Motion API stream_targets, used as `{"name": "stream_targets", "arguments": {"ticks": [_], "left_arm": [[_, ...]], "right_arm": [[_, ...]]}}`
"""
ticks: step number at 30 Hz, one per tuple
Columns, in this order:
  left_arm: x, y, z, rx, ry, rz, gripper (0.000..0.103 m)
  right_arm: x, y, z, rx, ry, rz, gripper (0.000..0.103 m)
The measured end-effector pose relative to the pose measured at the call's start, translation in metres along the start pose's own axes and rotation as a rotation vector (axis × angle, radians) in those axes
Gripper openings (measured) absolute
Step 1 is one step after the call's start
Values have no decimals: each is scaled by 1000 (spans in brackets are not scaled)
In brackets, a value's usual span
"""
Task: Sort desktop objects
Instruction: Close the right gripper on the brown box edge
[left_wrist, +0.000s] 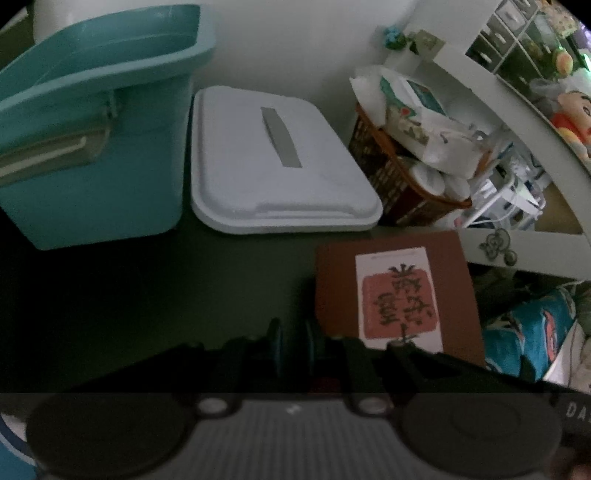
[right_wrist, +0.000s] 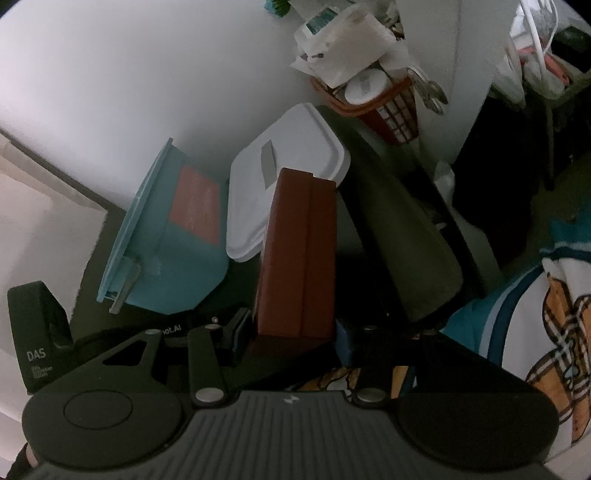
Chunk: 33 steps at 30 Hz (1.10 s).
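Right gripper (right_wrist: 291, 338): jaws clamped on the near end of the brown box (right_wrist: 299, 254), 1 pad on each side; box sits edge-on in the right wrist view, long axis pointing away toward the back of the dark desk (right_wrist: 406, 236). In the left wrist view the same brown box (left_wrist: 397, 291) shows its broad face, with a white label printed with a red block and dark characters.

Left gripper (left_wrist: 295, 343): fingers pressed together, nothing between them, above bare desk (left_wrist: 147, 295) just left of the box.

At the back of the desk, side by side: teal bin (left_wrist: 88, 147) on the left, white lidded container (left_wrist: 273, 162) with a grey strip on its lid to its right. Further right, a red-brown basket (left_wrist: 391, 173) stuffed with papers and packets. Teal bin (right_wrist: 173, 236) holds a reddish flat item inside, identity unclear
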<state>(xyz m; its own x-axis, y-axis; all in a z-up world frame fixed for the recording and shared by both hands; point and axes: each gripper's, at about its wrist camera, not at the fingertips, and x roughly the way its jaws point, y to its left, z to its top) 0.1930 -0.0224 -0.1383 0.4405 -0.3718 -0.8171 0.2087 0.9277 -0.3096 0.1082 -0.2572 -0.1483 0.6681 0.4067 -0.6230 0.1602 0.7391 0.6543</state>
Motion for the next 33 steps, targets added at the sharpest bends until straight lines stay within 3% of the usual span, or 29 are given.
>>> {"name": "stream_targets", "arguments": {"ticks": [6, 11, 22, 25, 33], "left_arm": [[2, 1, 1, 21, 10, 6, 14], [3, 0, 2, 45, 8, 1, 14], [6, 11, -3, 34, -5, -39, 14], [4, 14, -4, 31, -13, -50, 14], [-6, 26, -14, 35, -31, -89, 14]], "right_arm": [[3, 3, 3, -17, -18, -10, 53], [7, 5, 4, -25, -38, -10, 65], [19, 6, 3, -33, -51, -26, 65], [20, 7, 2, -47, -64, -45, 57], [18, 13, 1, -63, -89, -59, 54]]}}
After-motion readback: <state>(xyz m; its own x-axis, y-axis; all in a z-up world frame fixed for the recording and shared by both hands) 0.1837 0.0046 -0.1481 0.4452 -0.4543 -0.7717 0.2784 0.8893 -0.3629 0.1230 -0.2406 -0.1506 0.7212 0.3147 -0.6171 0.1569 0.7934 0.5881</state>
